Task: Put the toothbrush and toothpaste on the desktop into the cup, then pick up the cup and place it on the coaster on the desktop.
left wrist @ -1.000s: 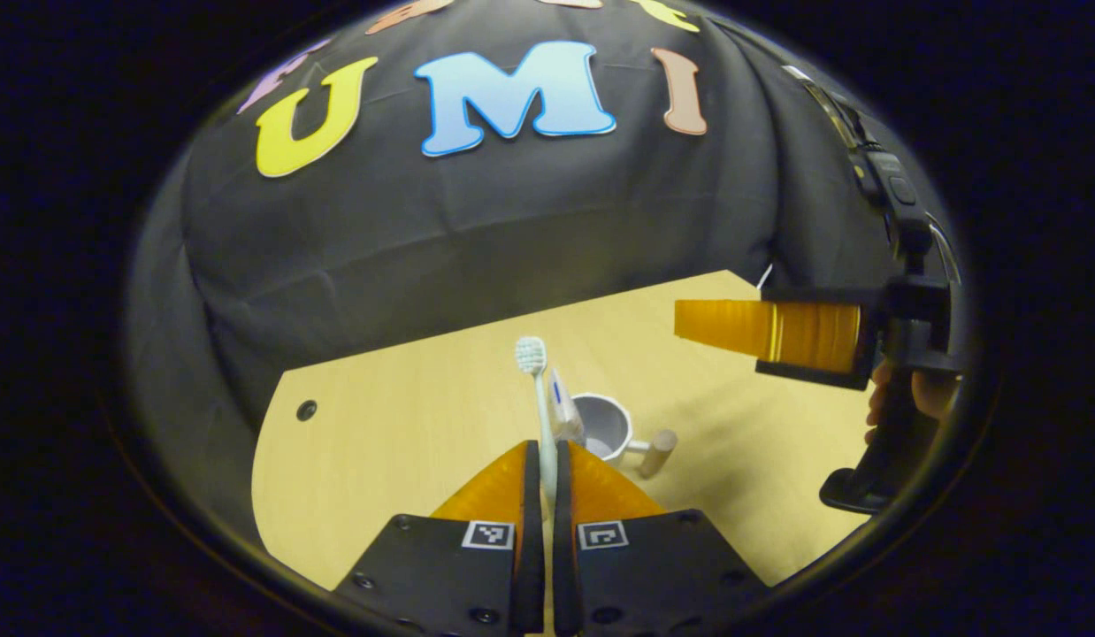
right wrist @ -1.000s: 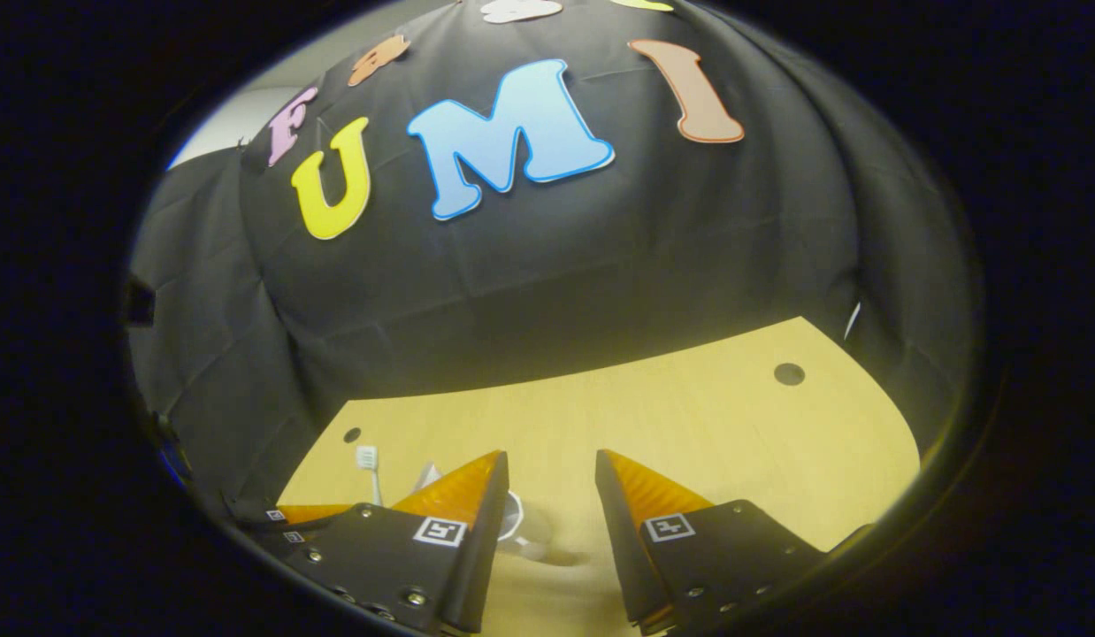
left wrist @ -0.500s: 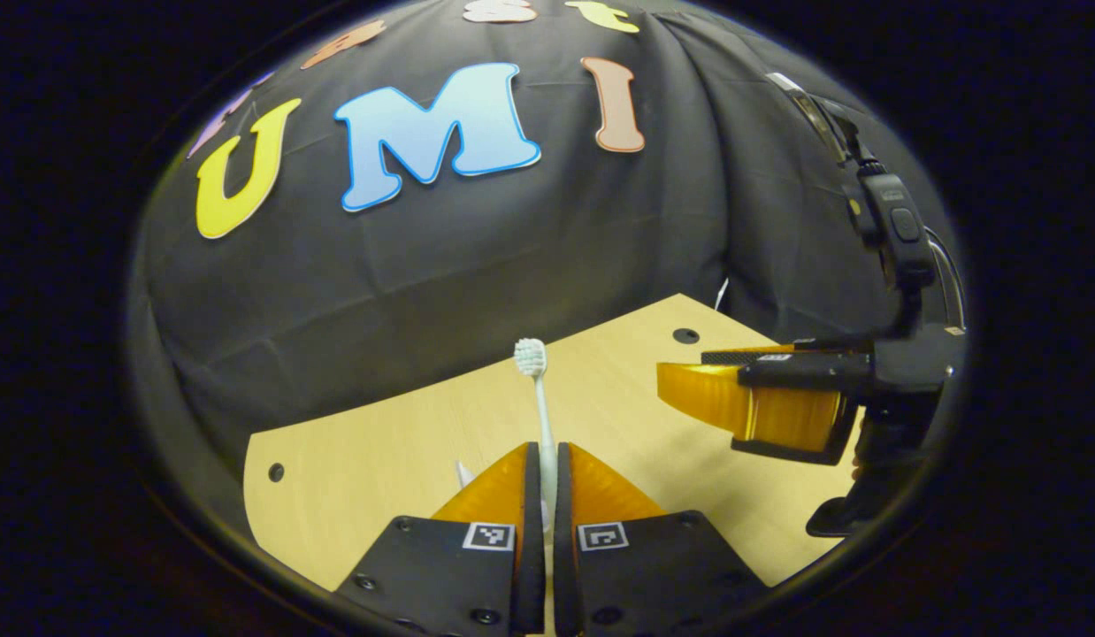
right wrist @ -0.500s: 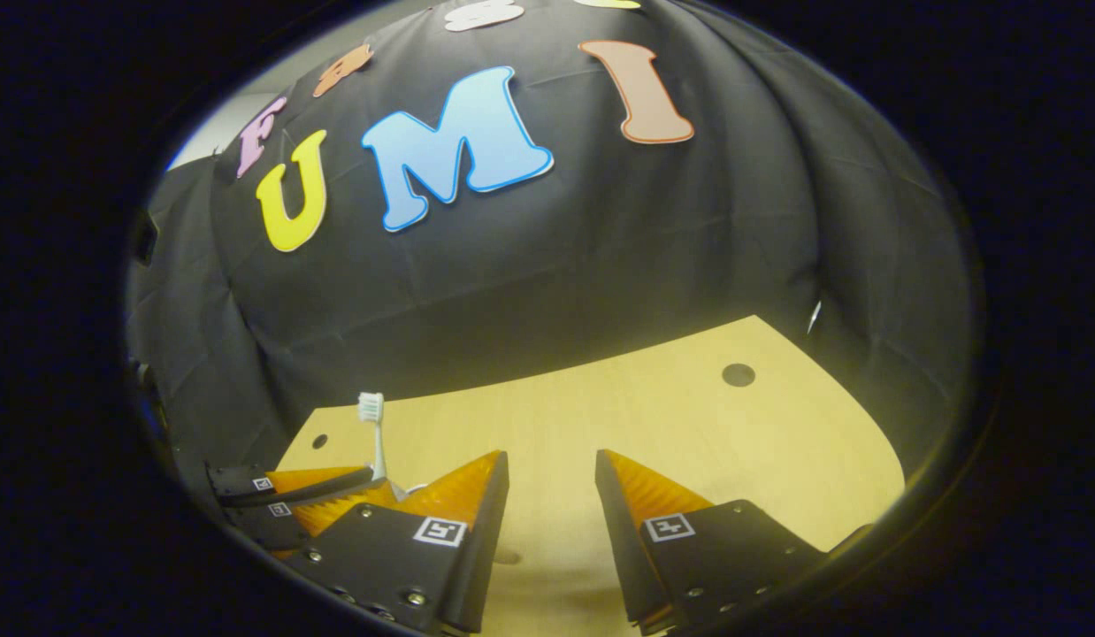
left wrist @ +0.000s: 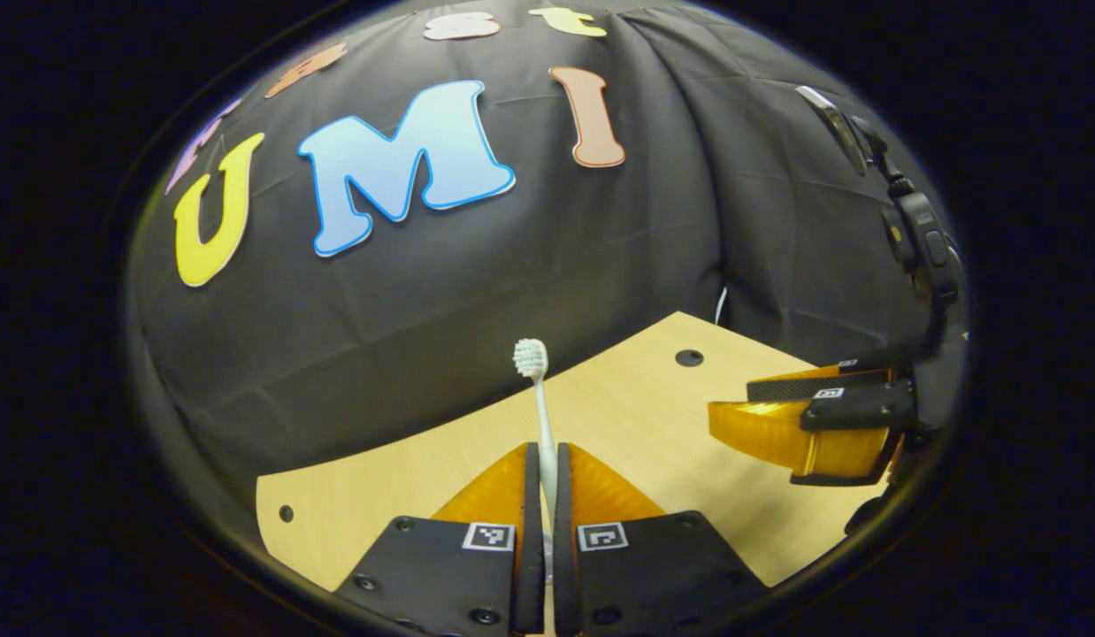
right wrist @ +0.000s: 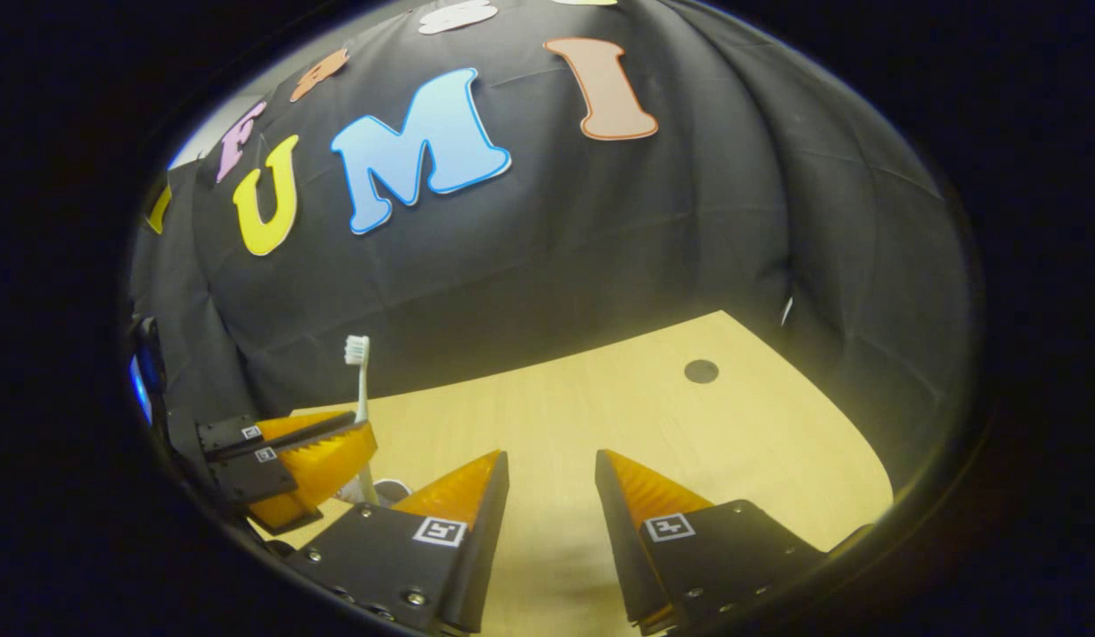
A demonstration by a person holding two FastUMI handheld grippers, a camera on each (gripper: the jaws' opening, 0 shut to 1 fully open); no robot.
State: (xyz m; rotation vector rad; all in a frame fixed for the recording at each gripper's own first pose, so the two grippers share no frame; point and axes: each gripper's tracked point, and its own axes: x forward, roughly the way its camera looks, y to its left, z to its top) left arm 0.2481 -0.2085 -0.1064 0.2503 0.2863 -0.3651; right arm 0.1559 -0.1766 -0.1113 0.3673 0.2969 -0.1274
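Now, line by line:

Left gripper (left wrist: 547, 456): its two fingers are pressed together on the toothbrush handle, seen at the bottom of the left gripper view; in the right gripper view it sits low at the left edge (right wrist: 357, 433), raised above the desktop.

Toothbrush (left wrist: 537, 398): white, upright, clamped low on its handle between the left gripper's fingers, the bristle head at the top against the dark cloth wall; in the right gripper view (right wrist: 360, 376) it rises out of the left gripper at the far left.

Right gripper (right wrist: 552, 469): fingers apart with a clear gap between them, nothing held, only bare desktop seen through the gap; in the left gripper view it hangs at the right edge (left wrist: 720, 420), above the desktop, pointing left toward the toothbrush but well apart from it.

Desktop (left wrist: 636, 416): pale wood, with a small dark hole near its far right corner (left wrist: 688, 357) and another near its left edge (left wrist: 286, 513).

Cup: a small pale rounded shape (right wrist: 390, 489) shows low between the two grippers in the right gripper view; it may be the cup's rim, but it is mostly hidden.
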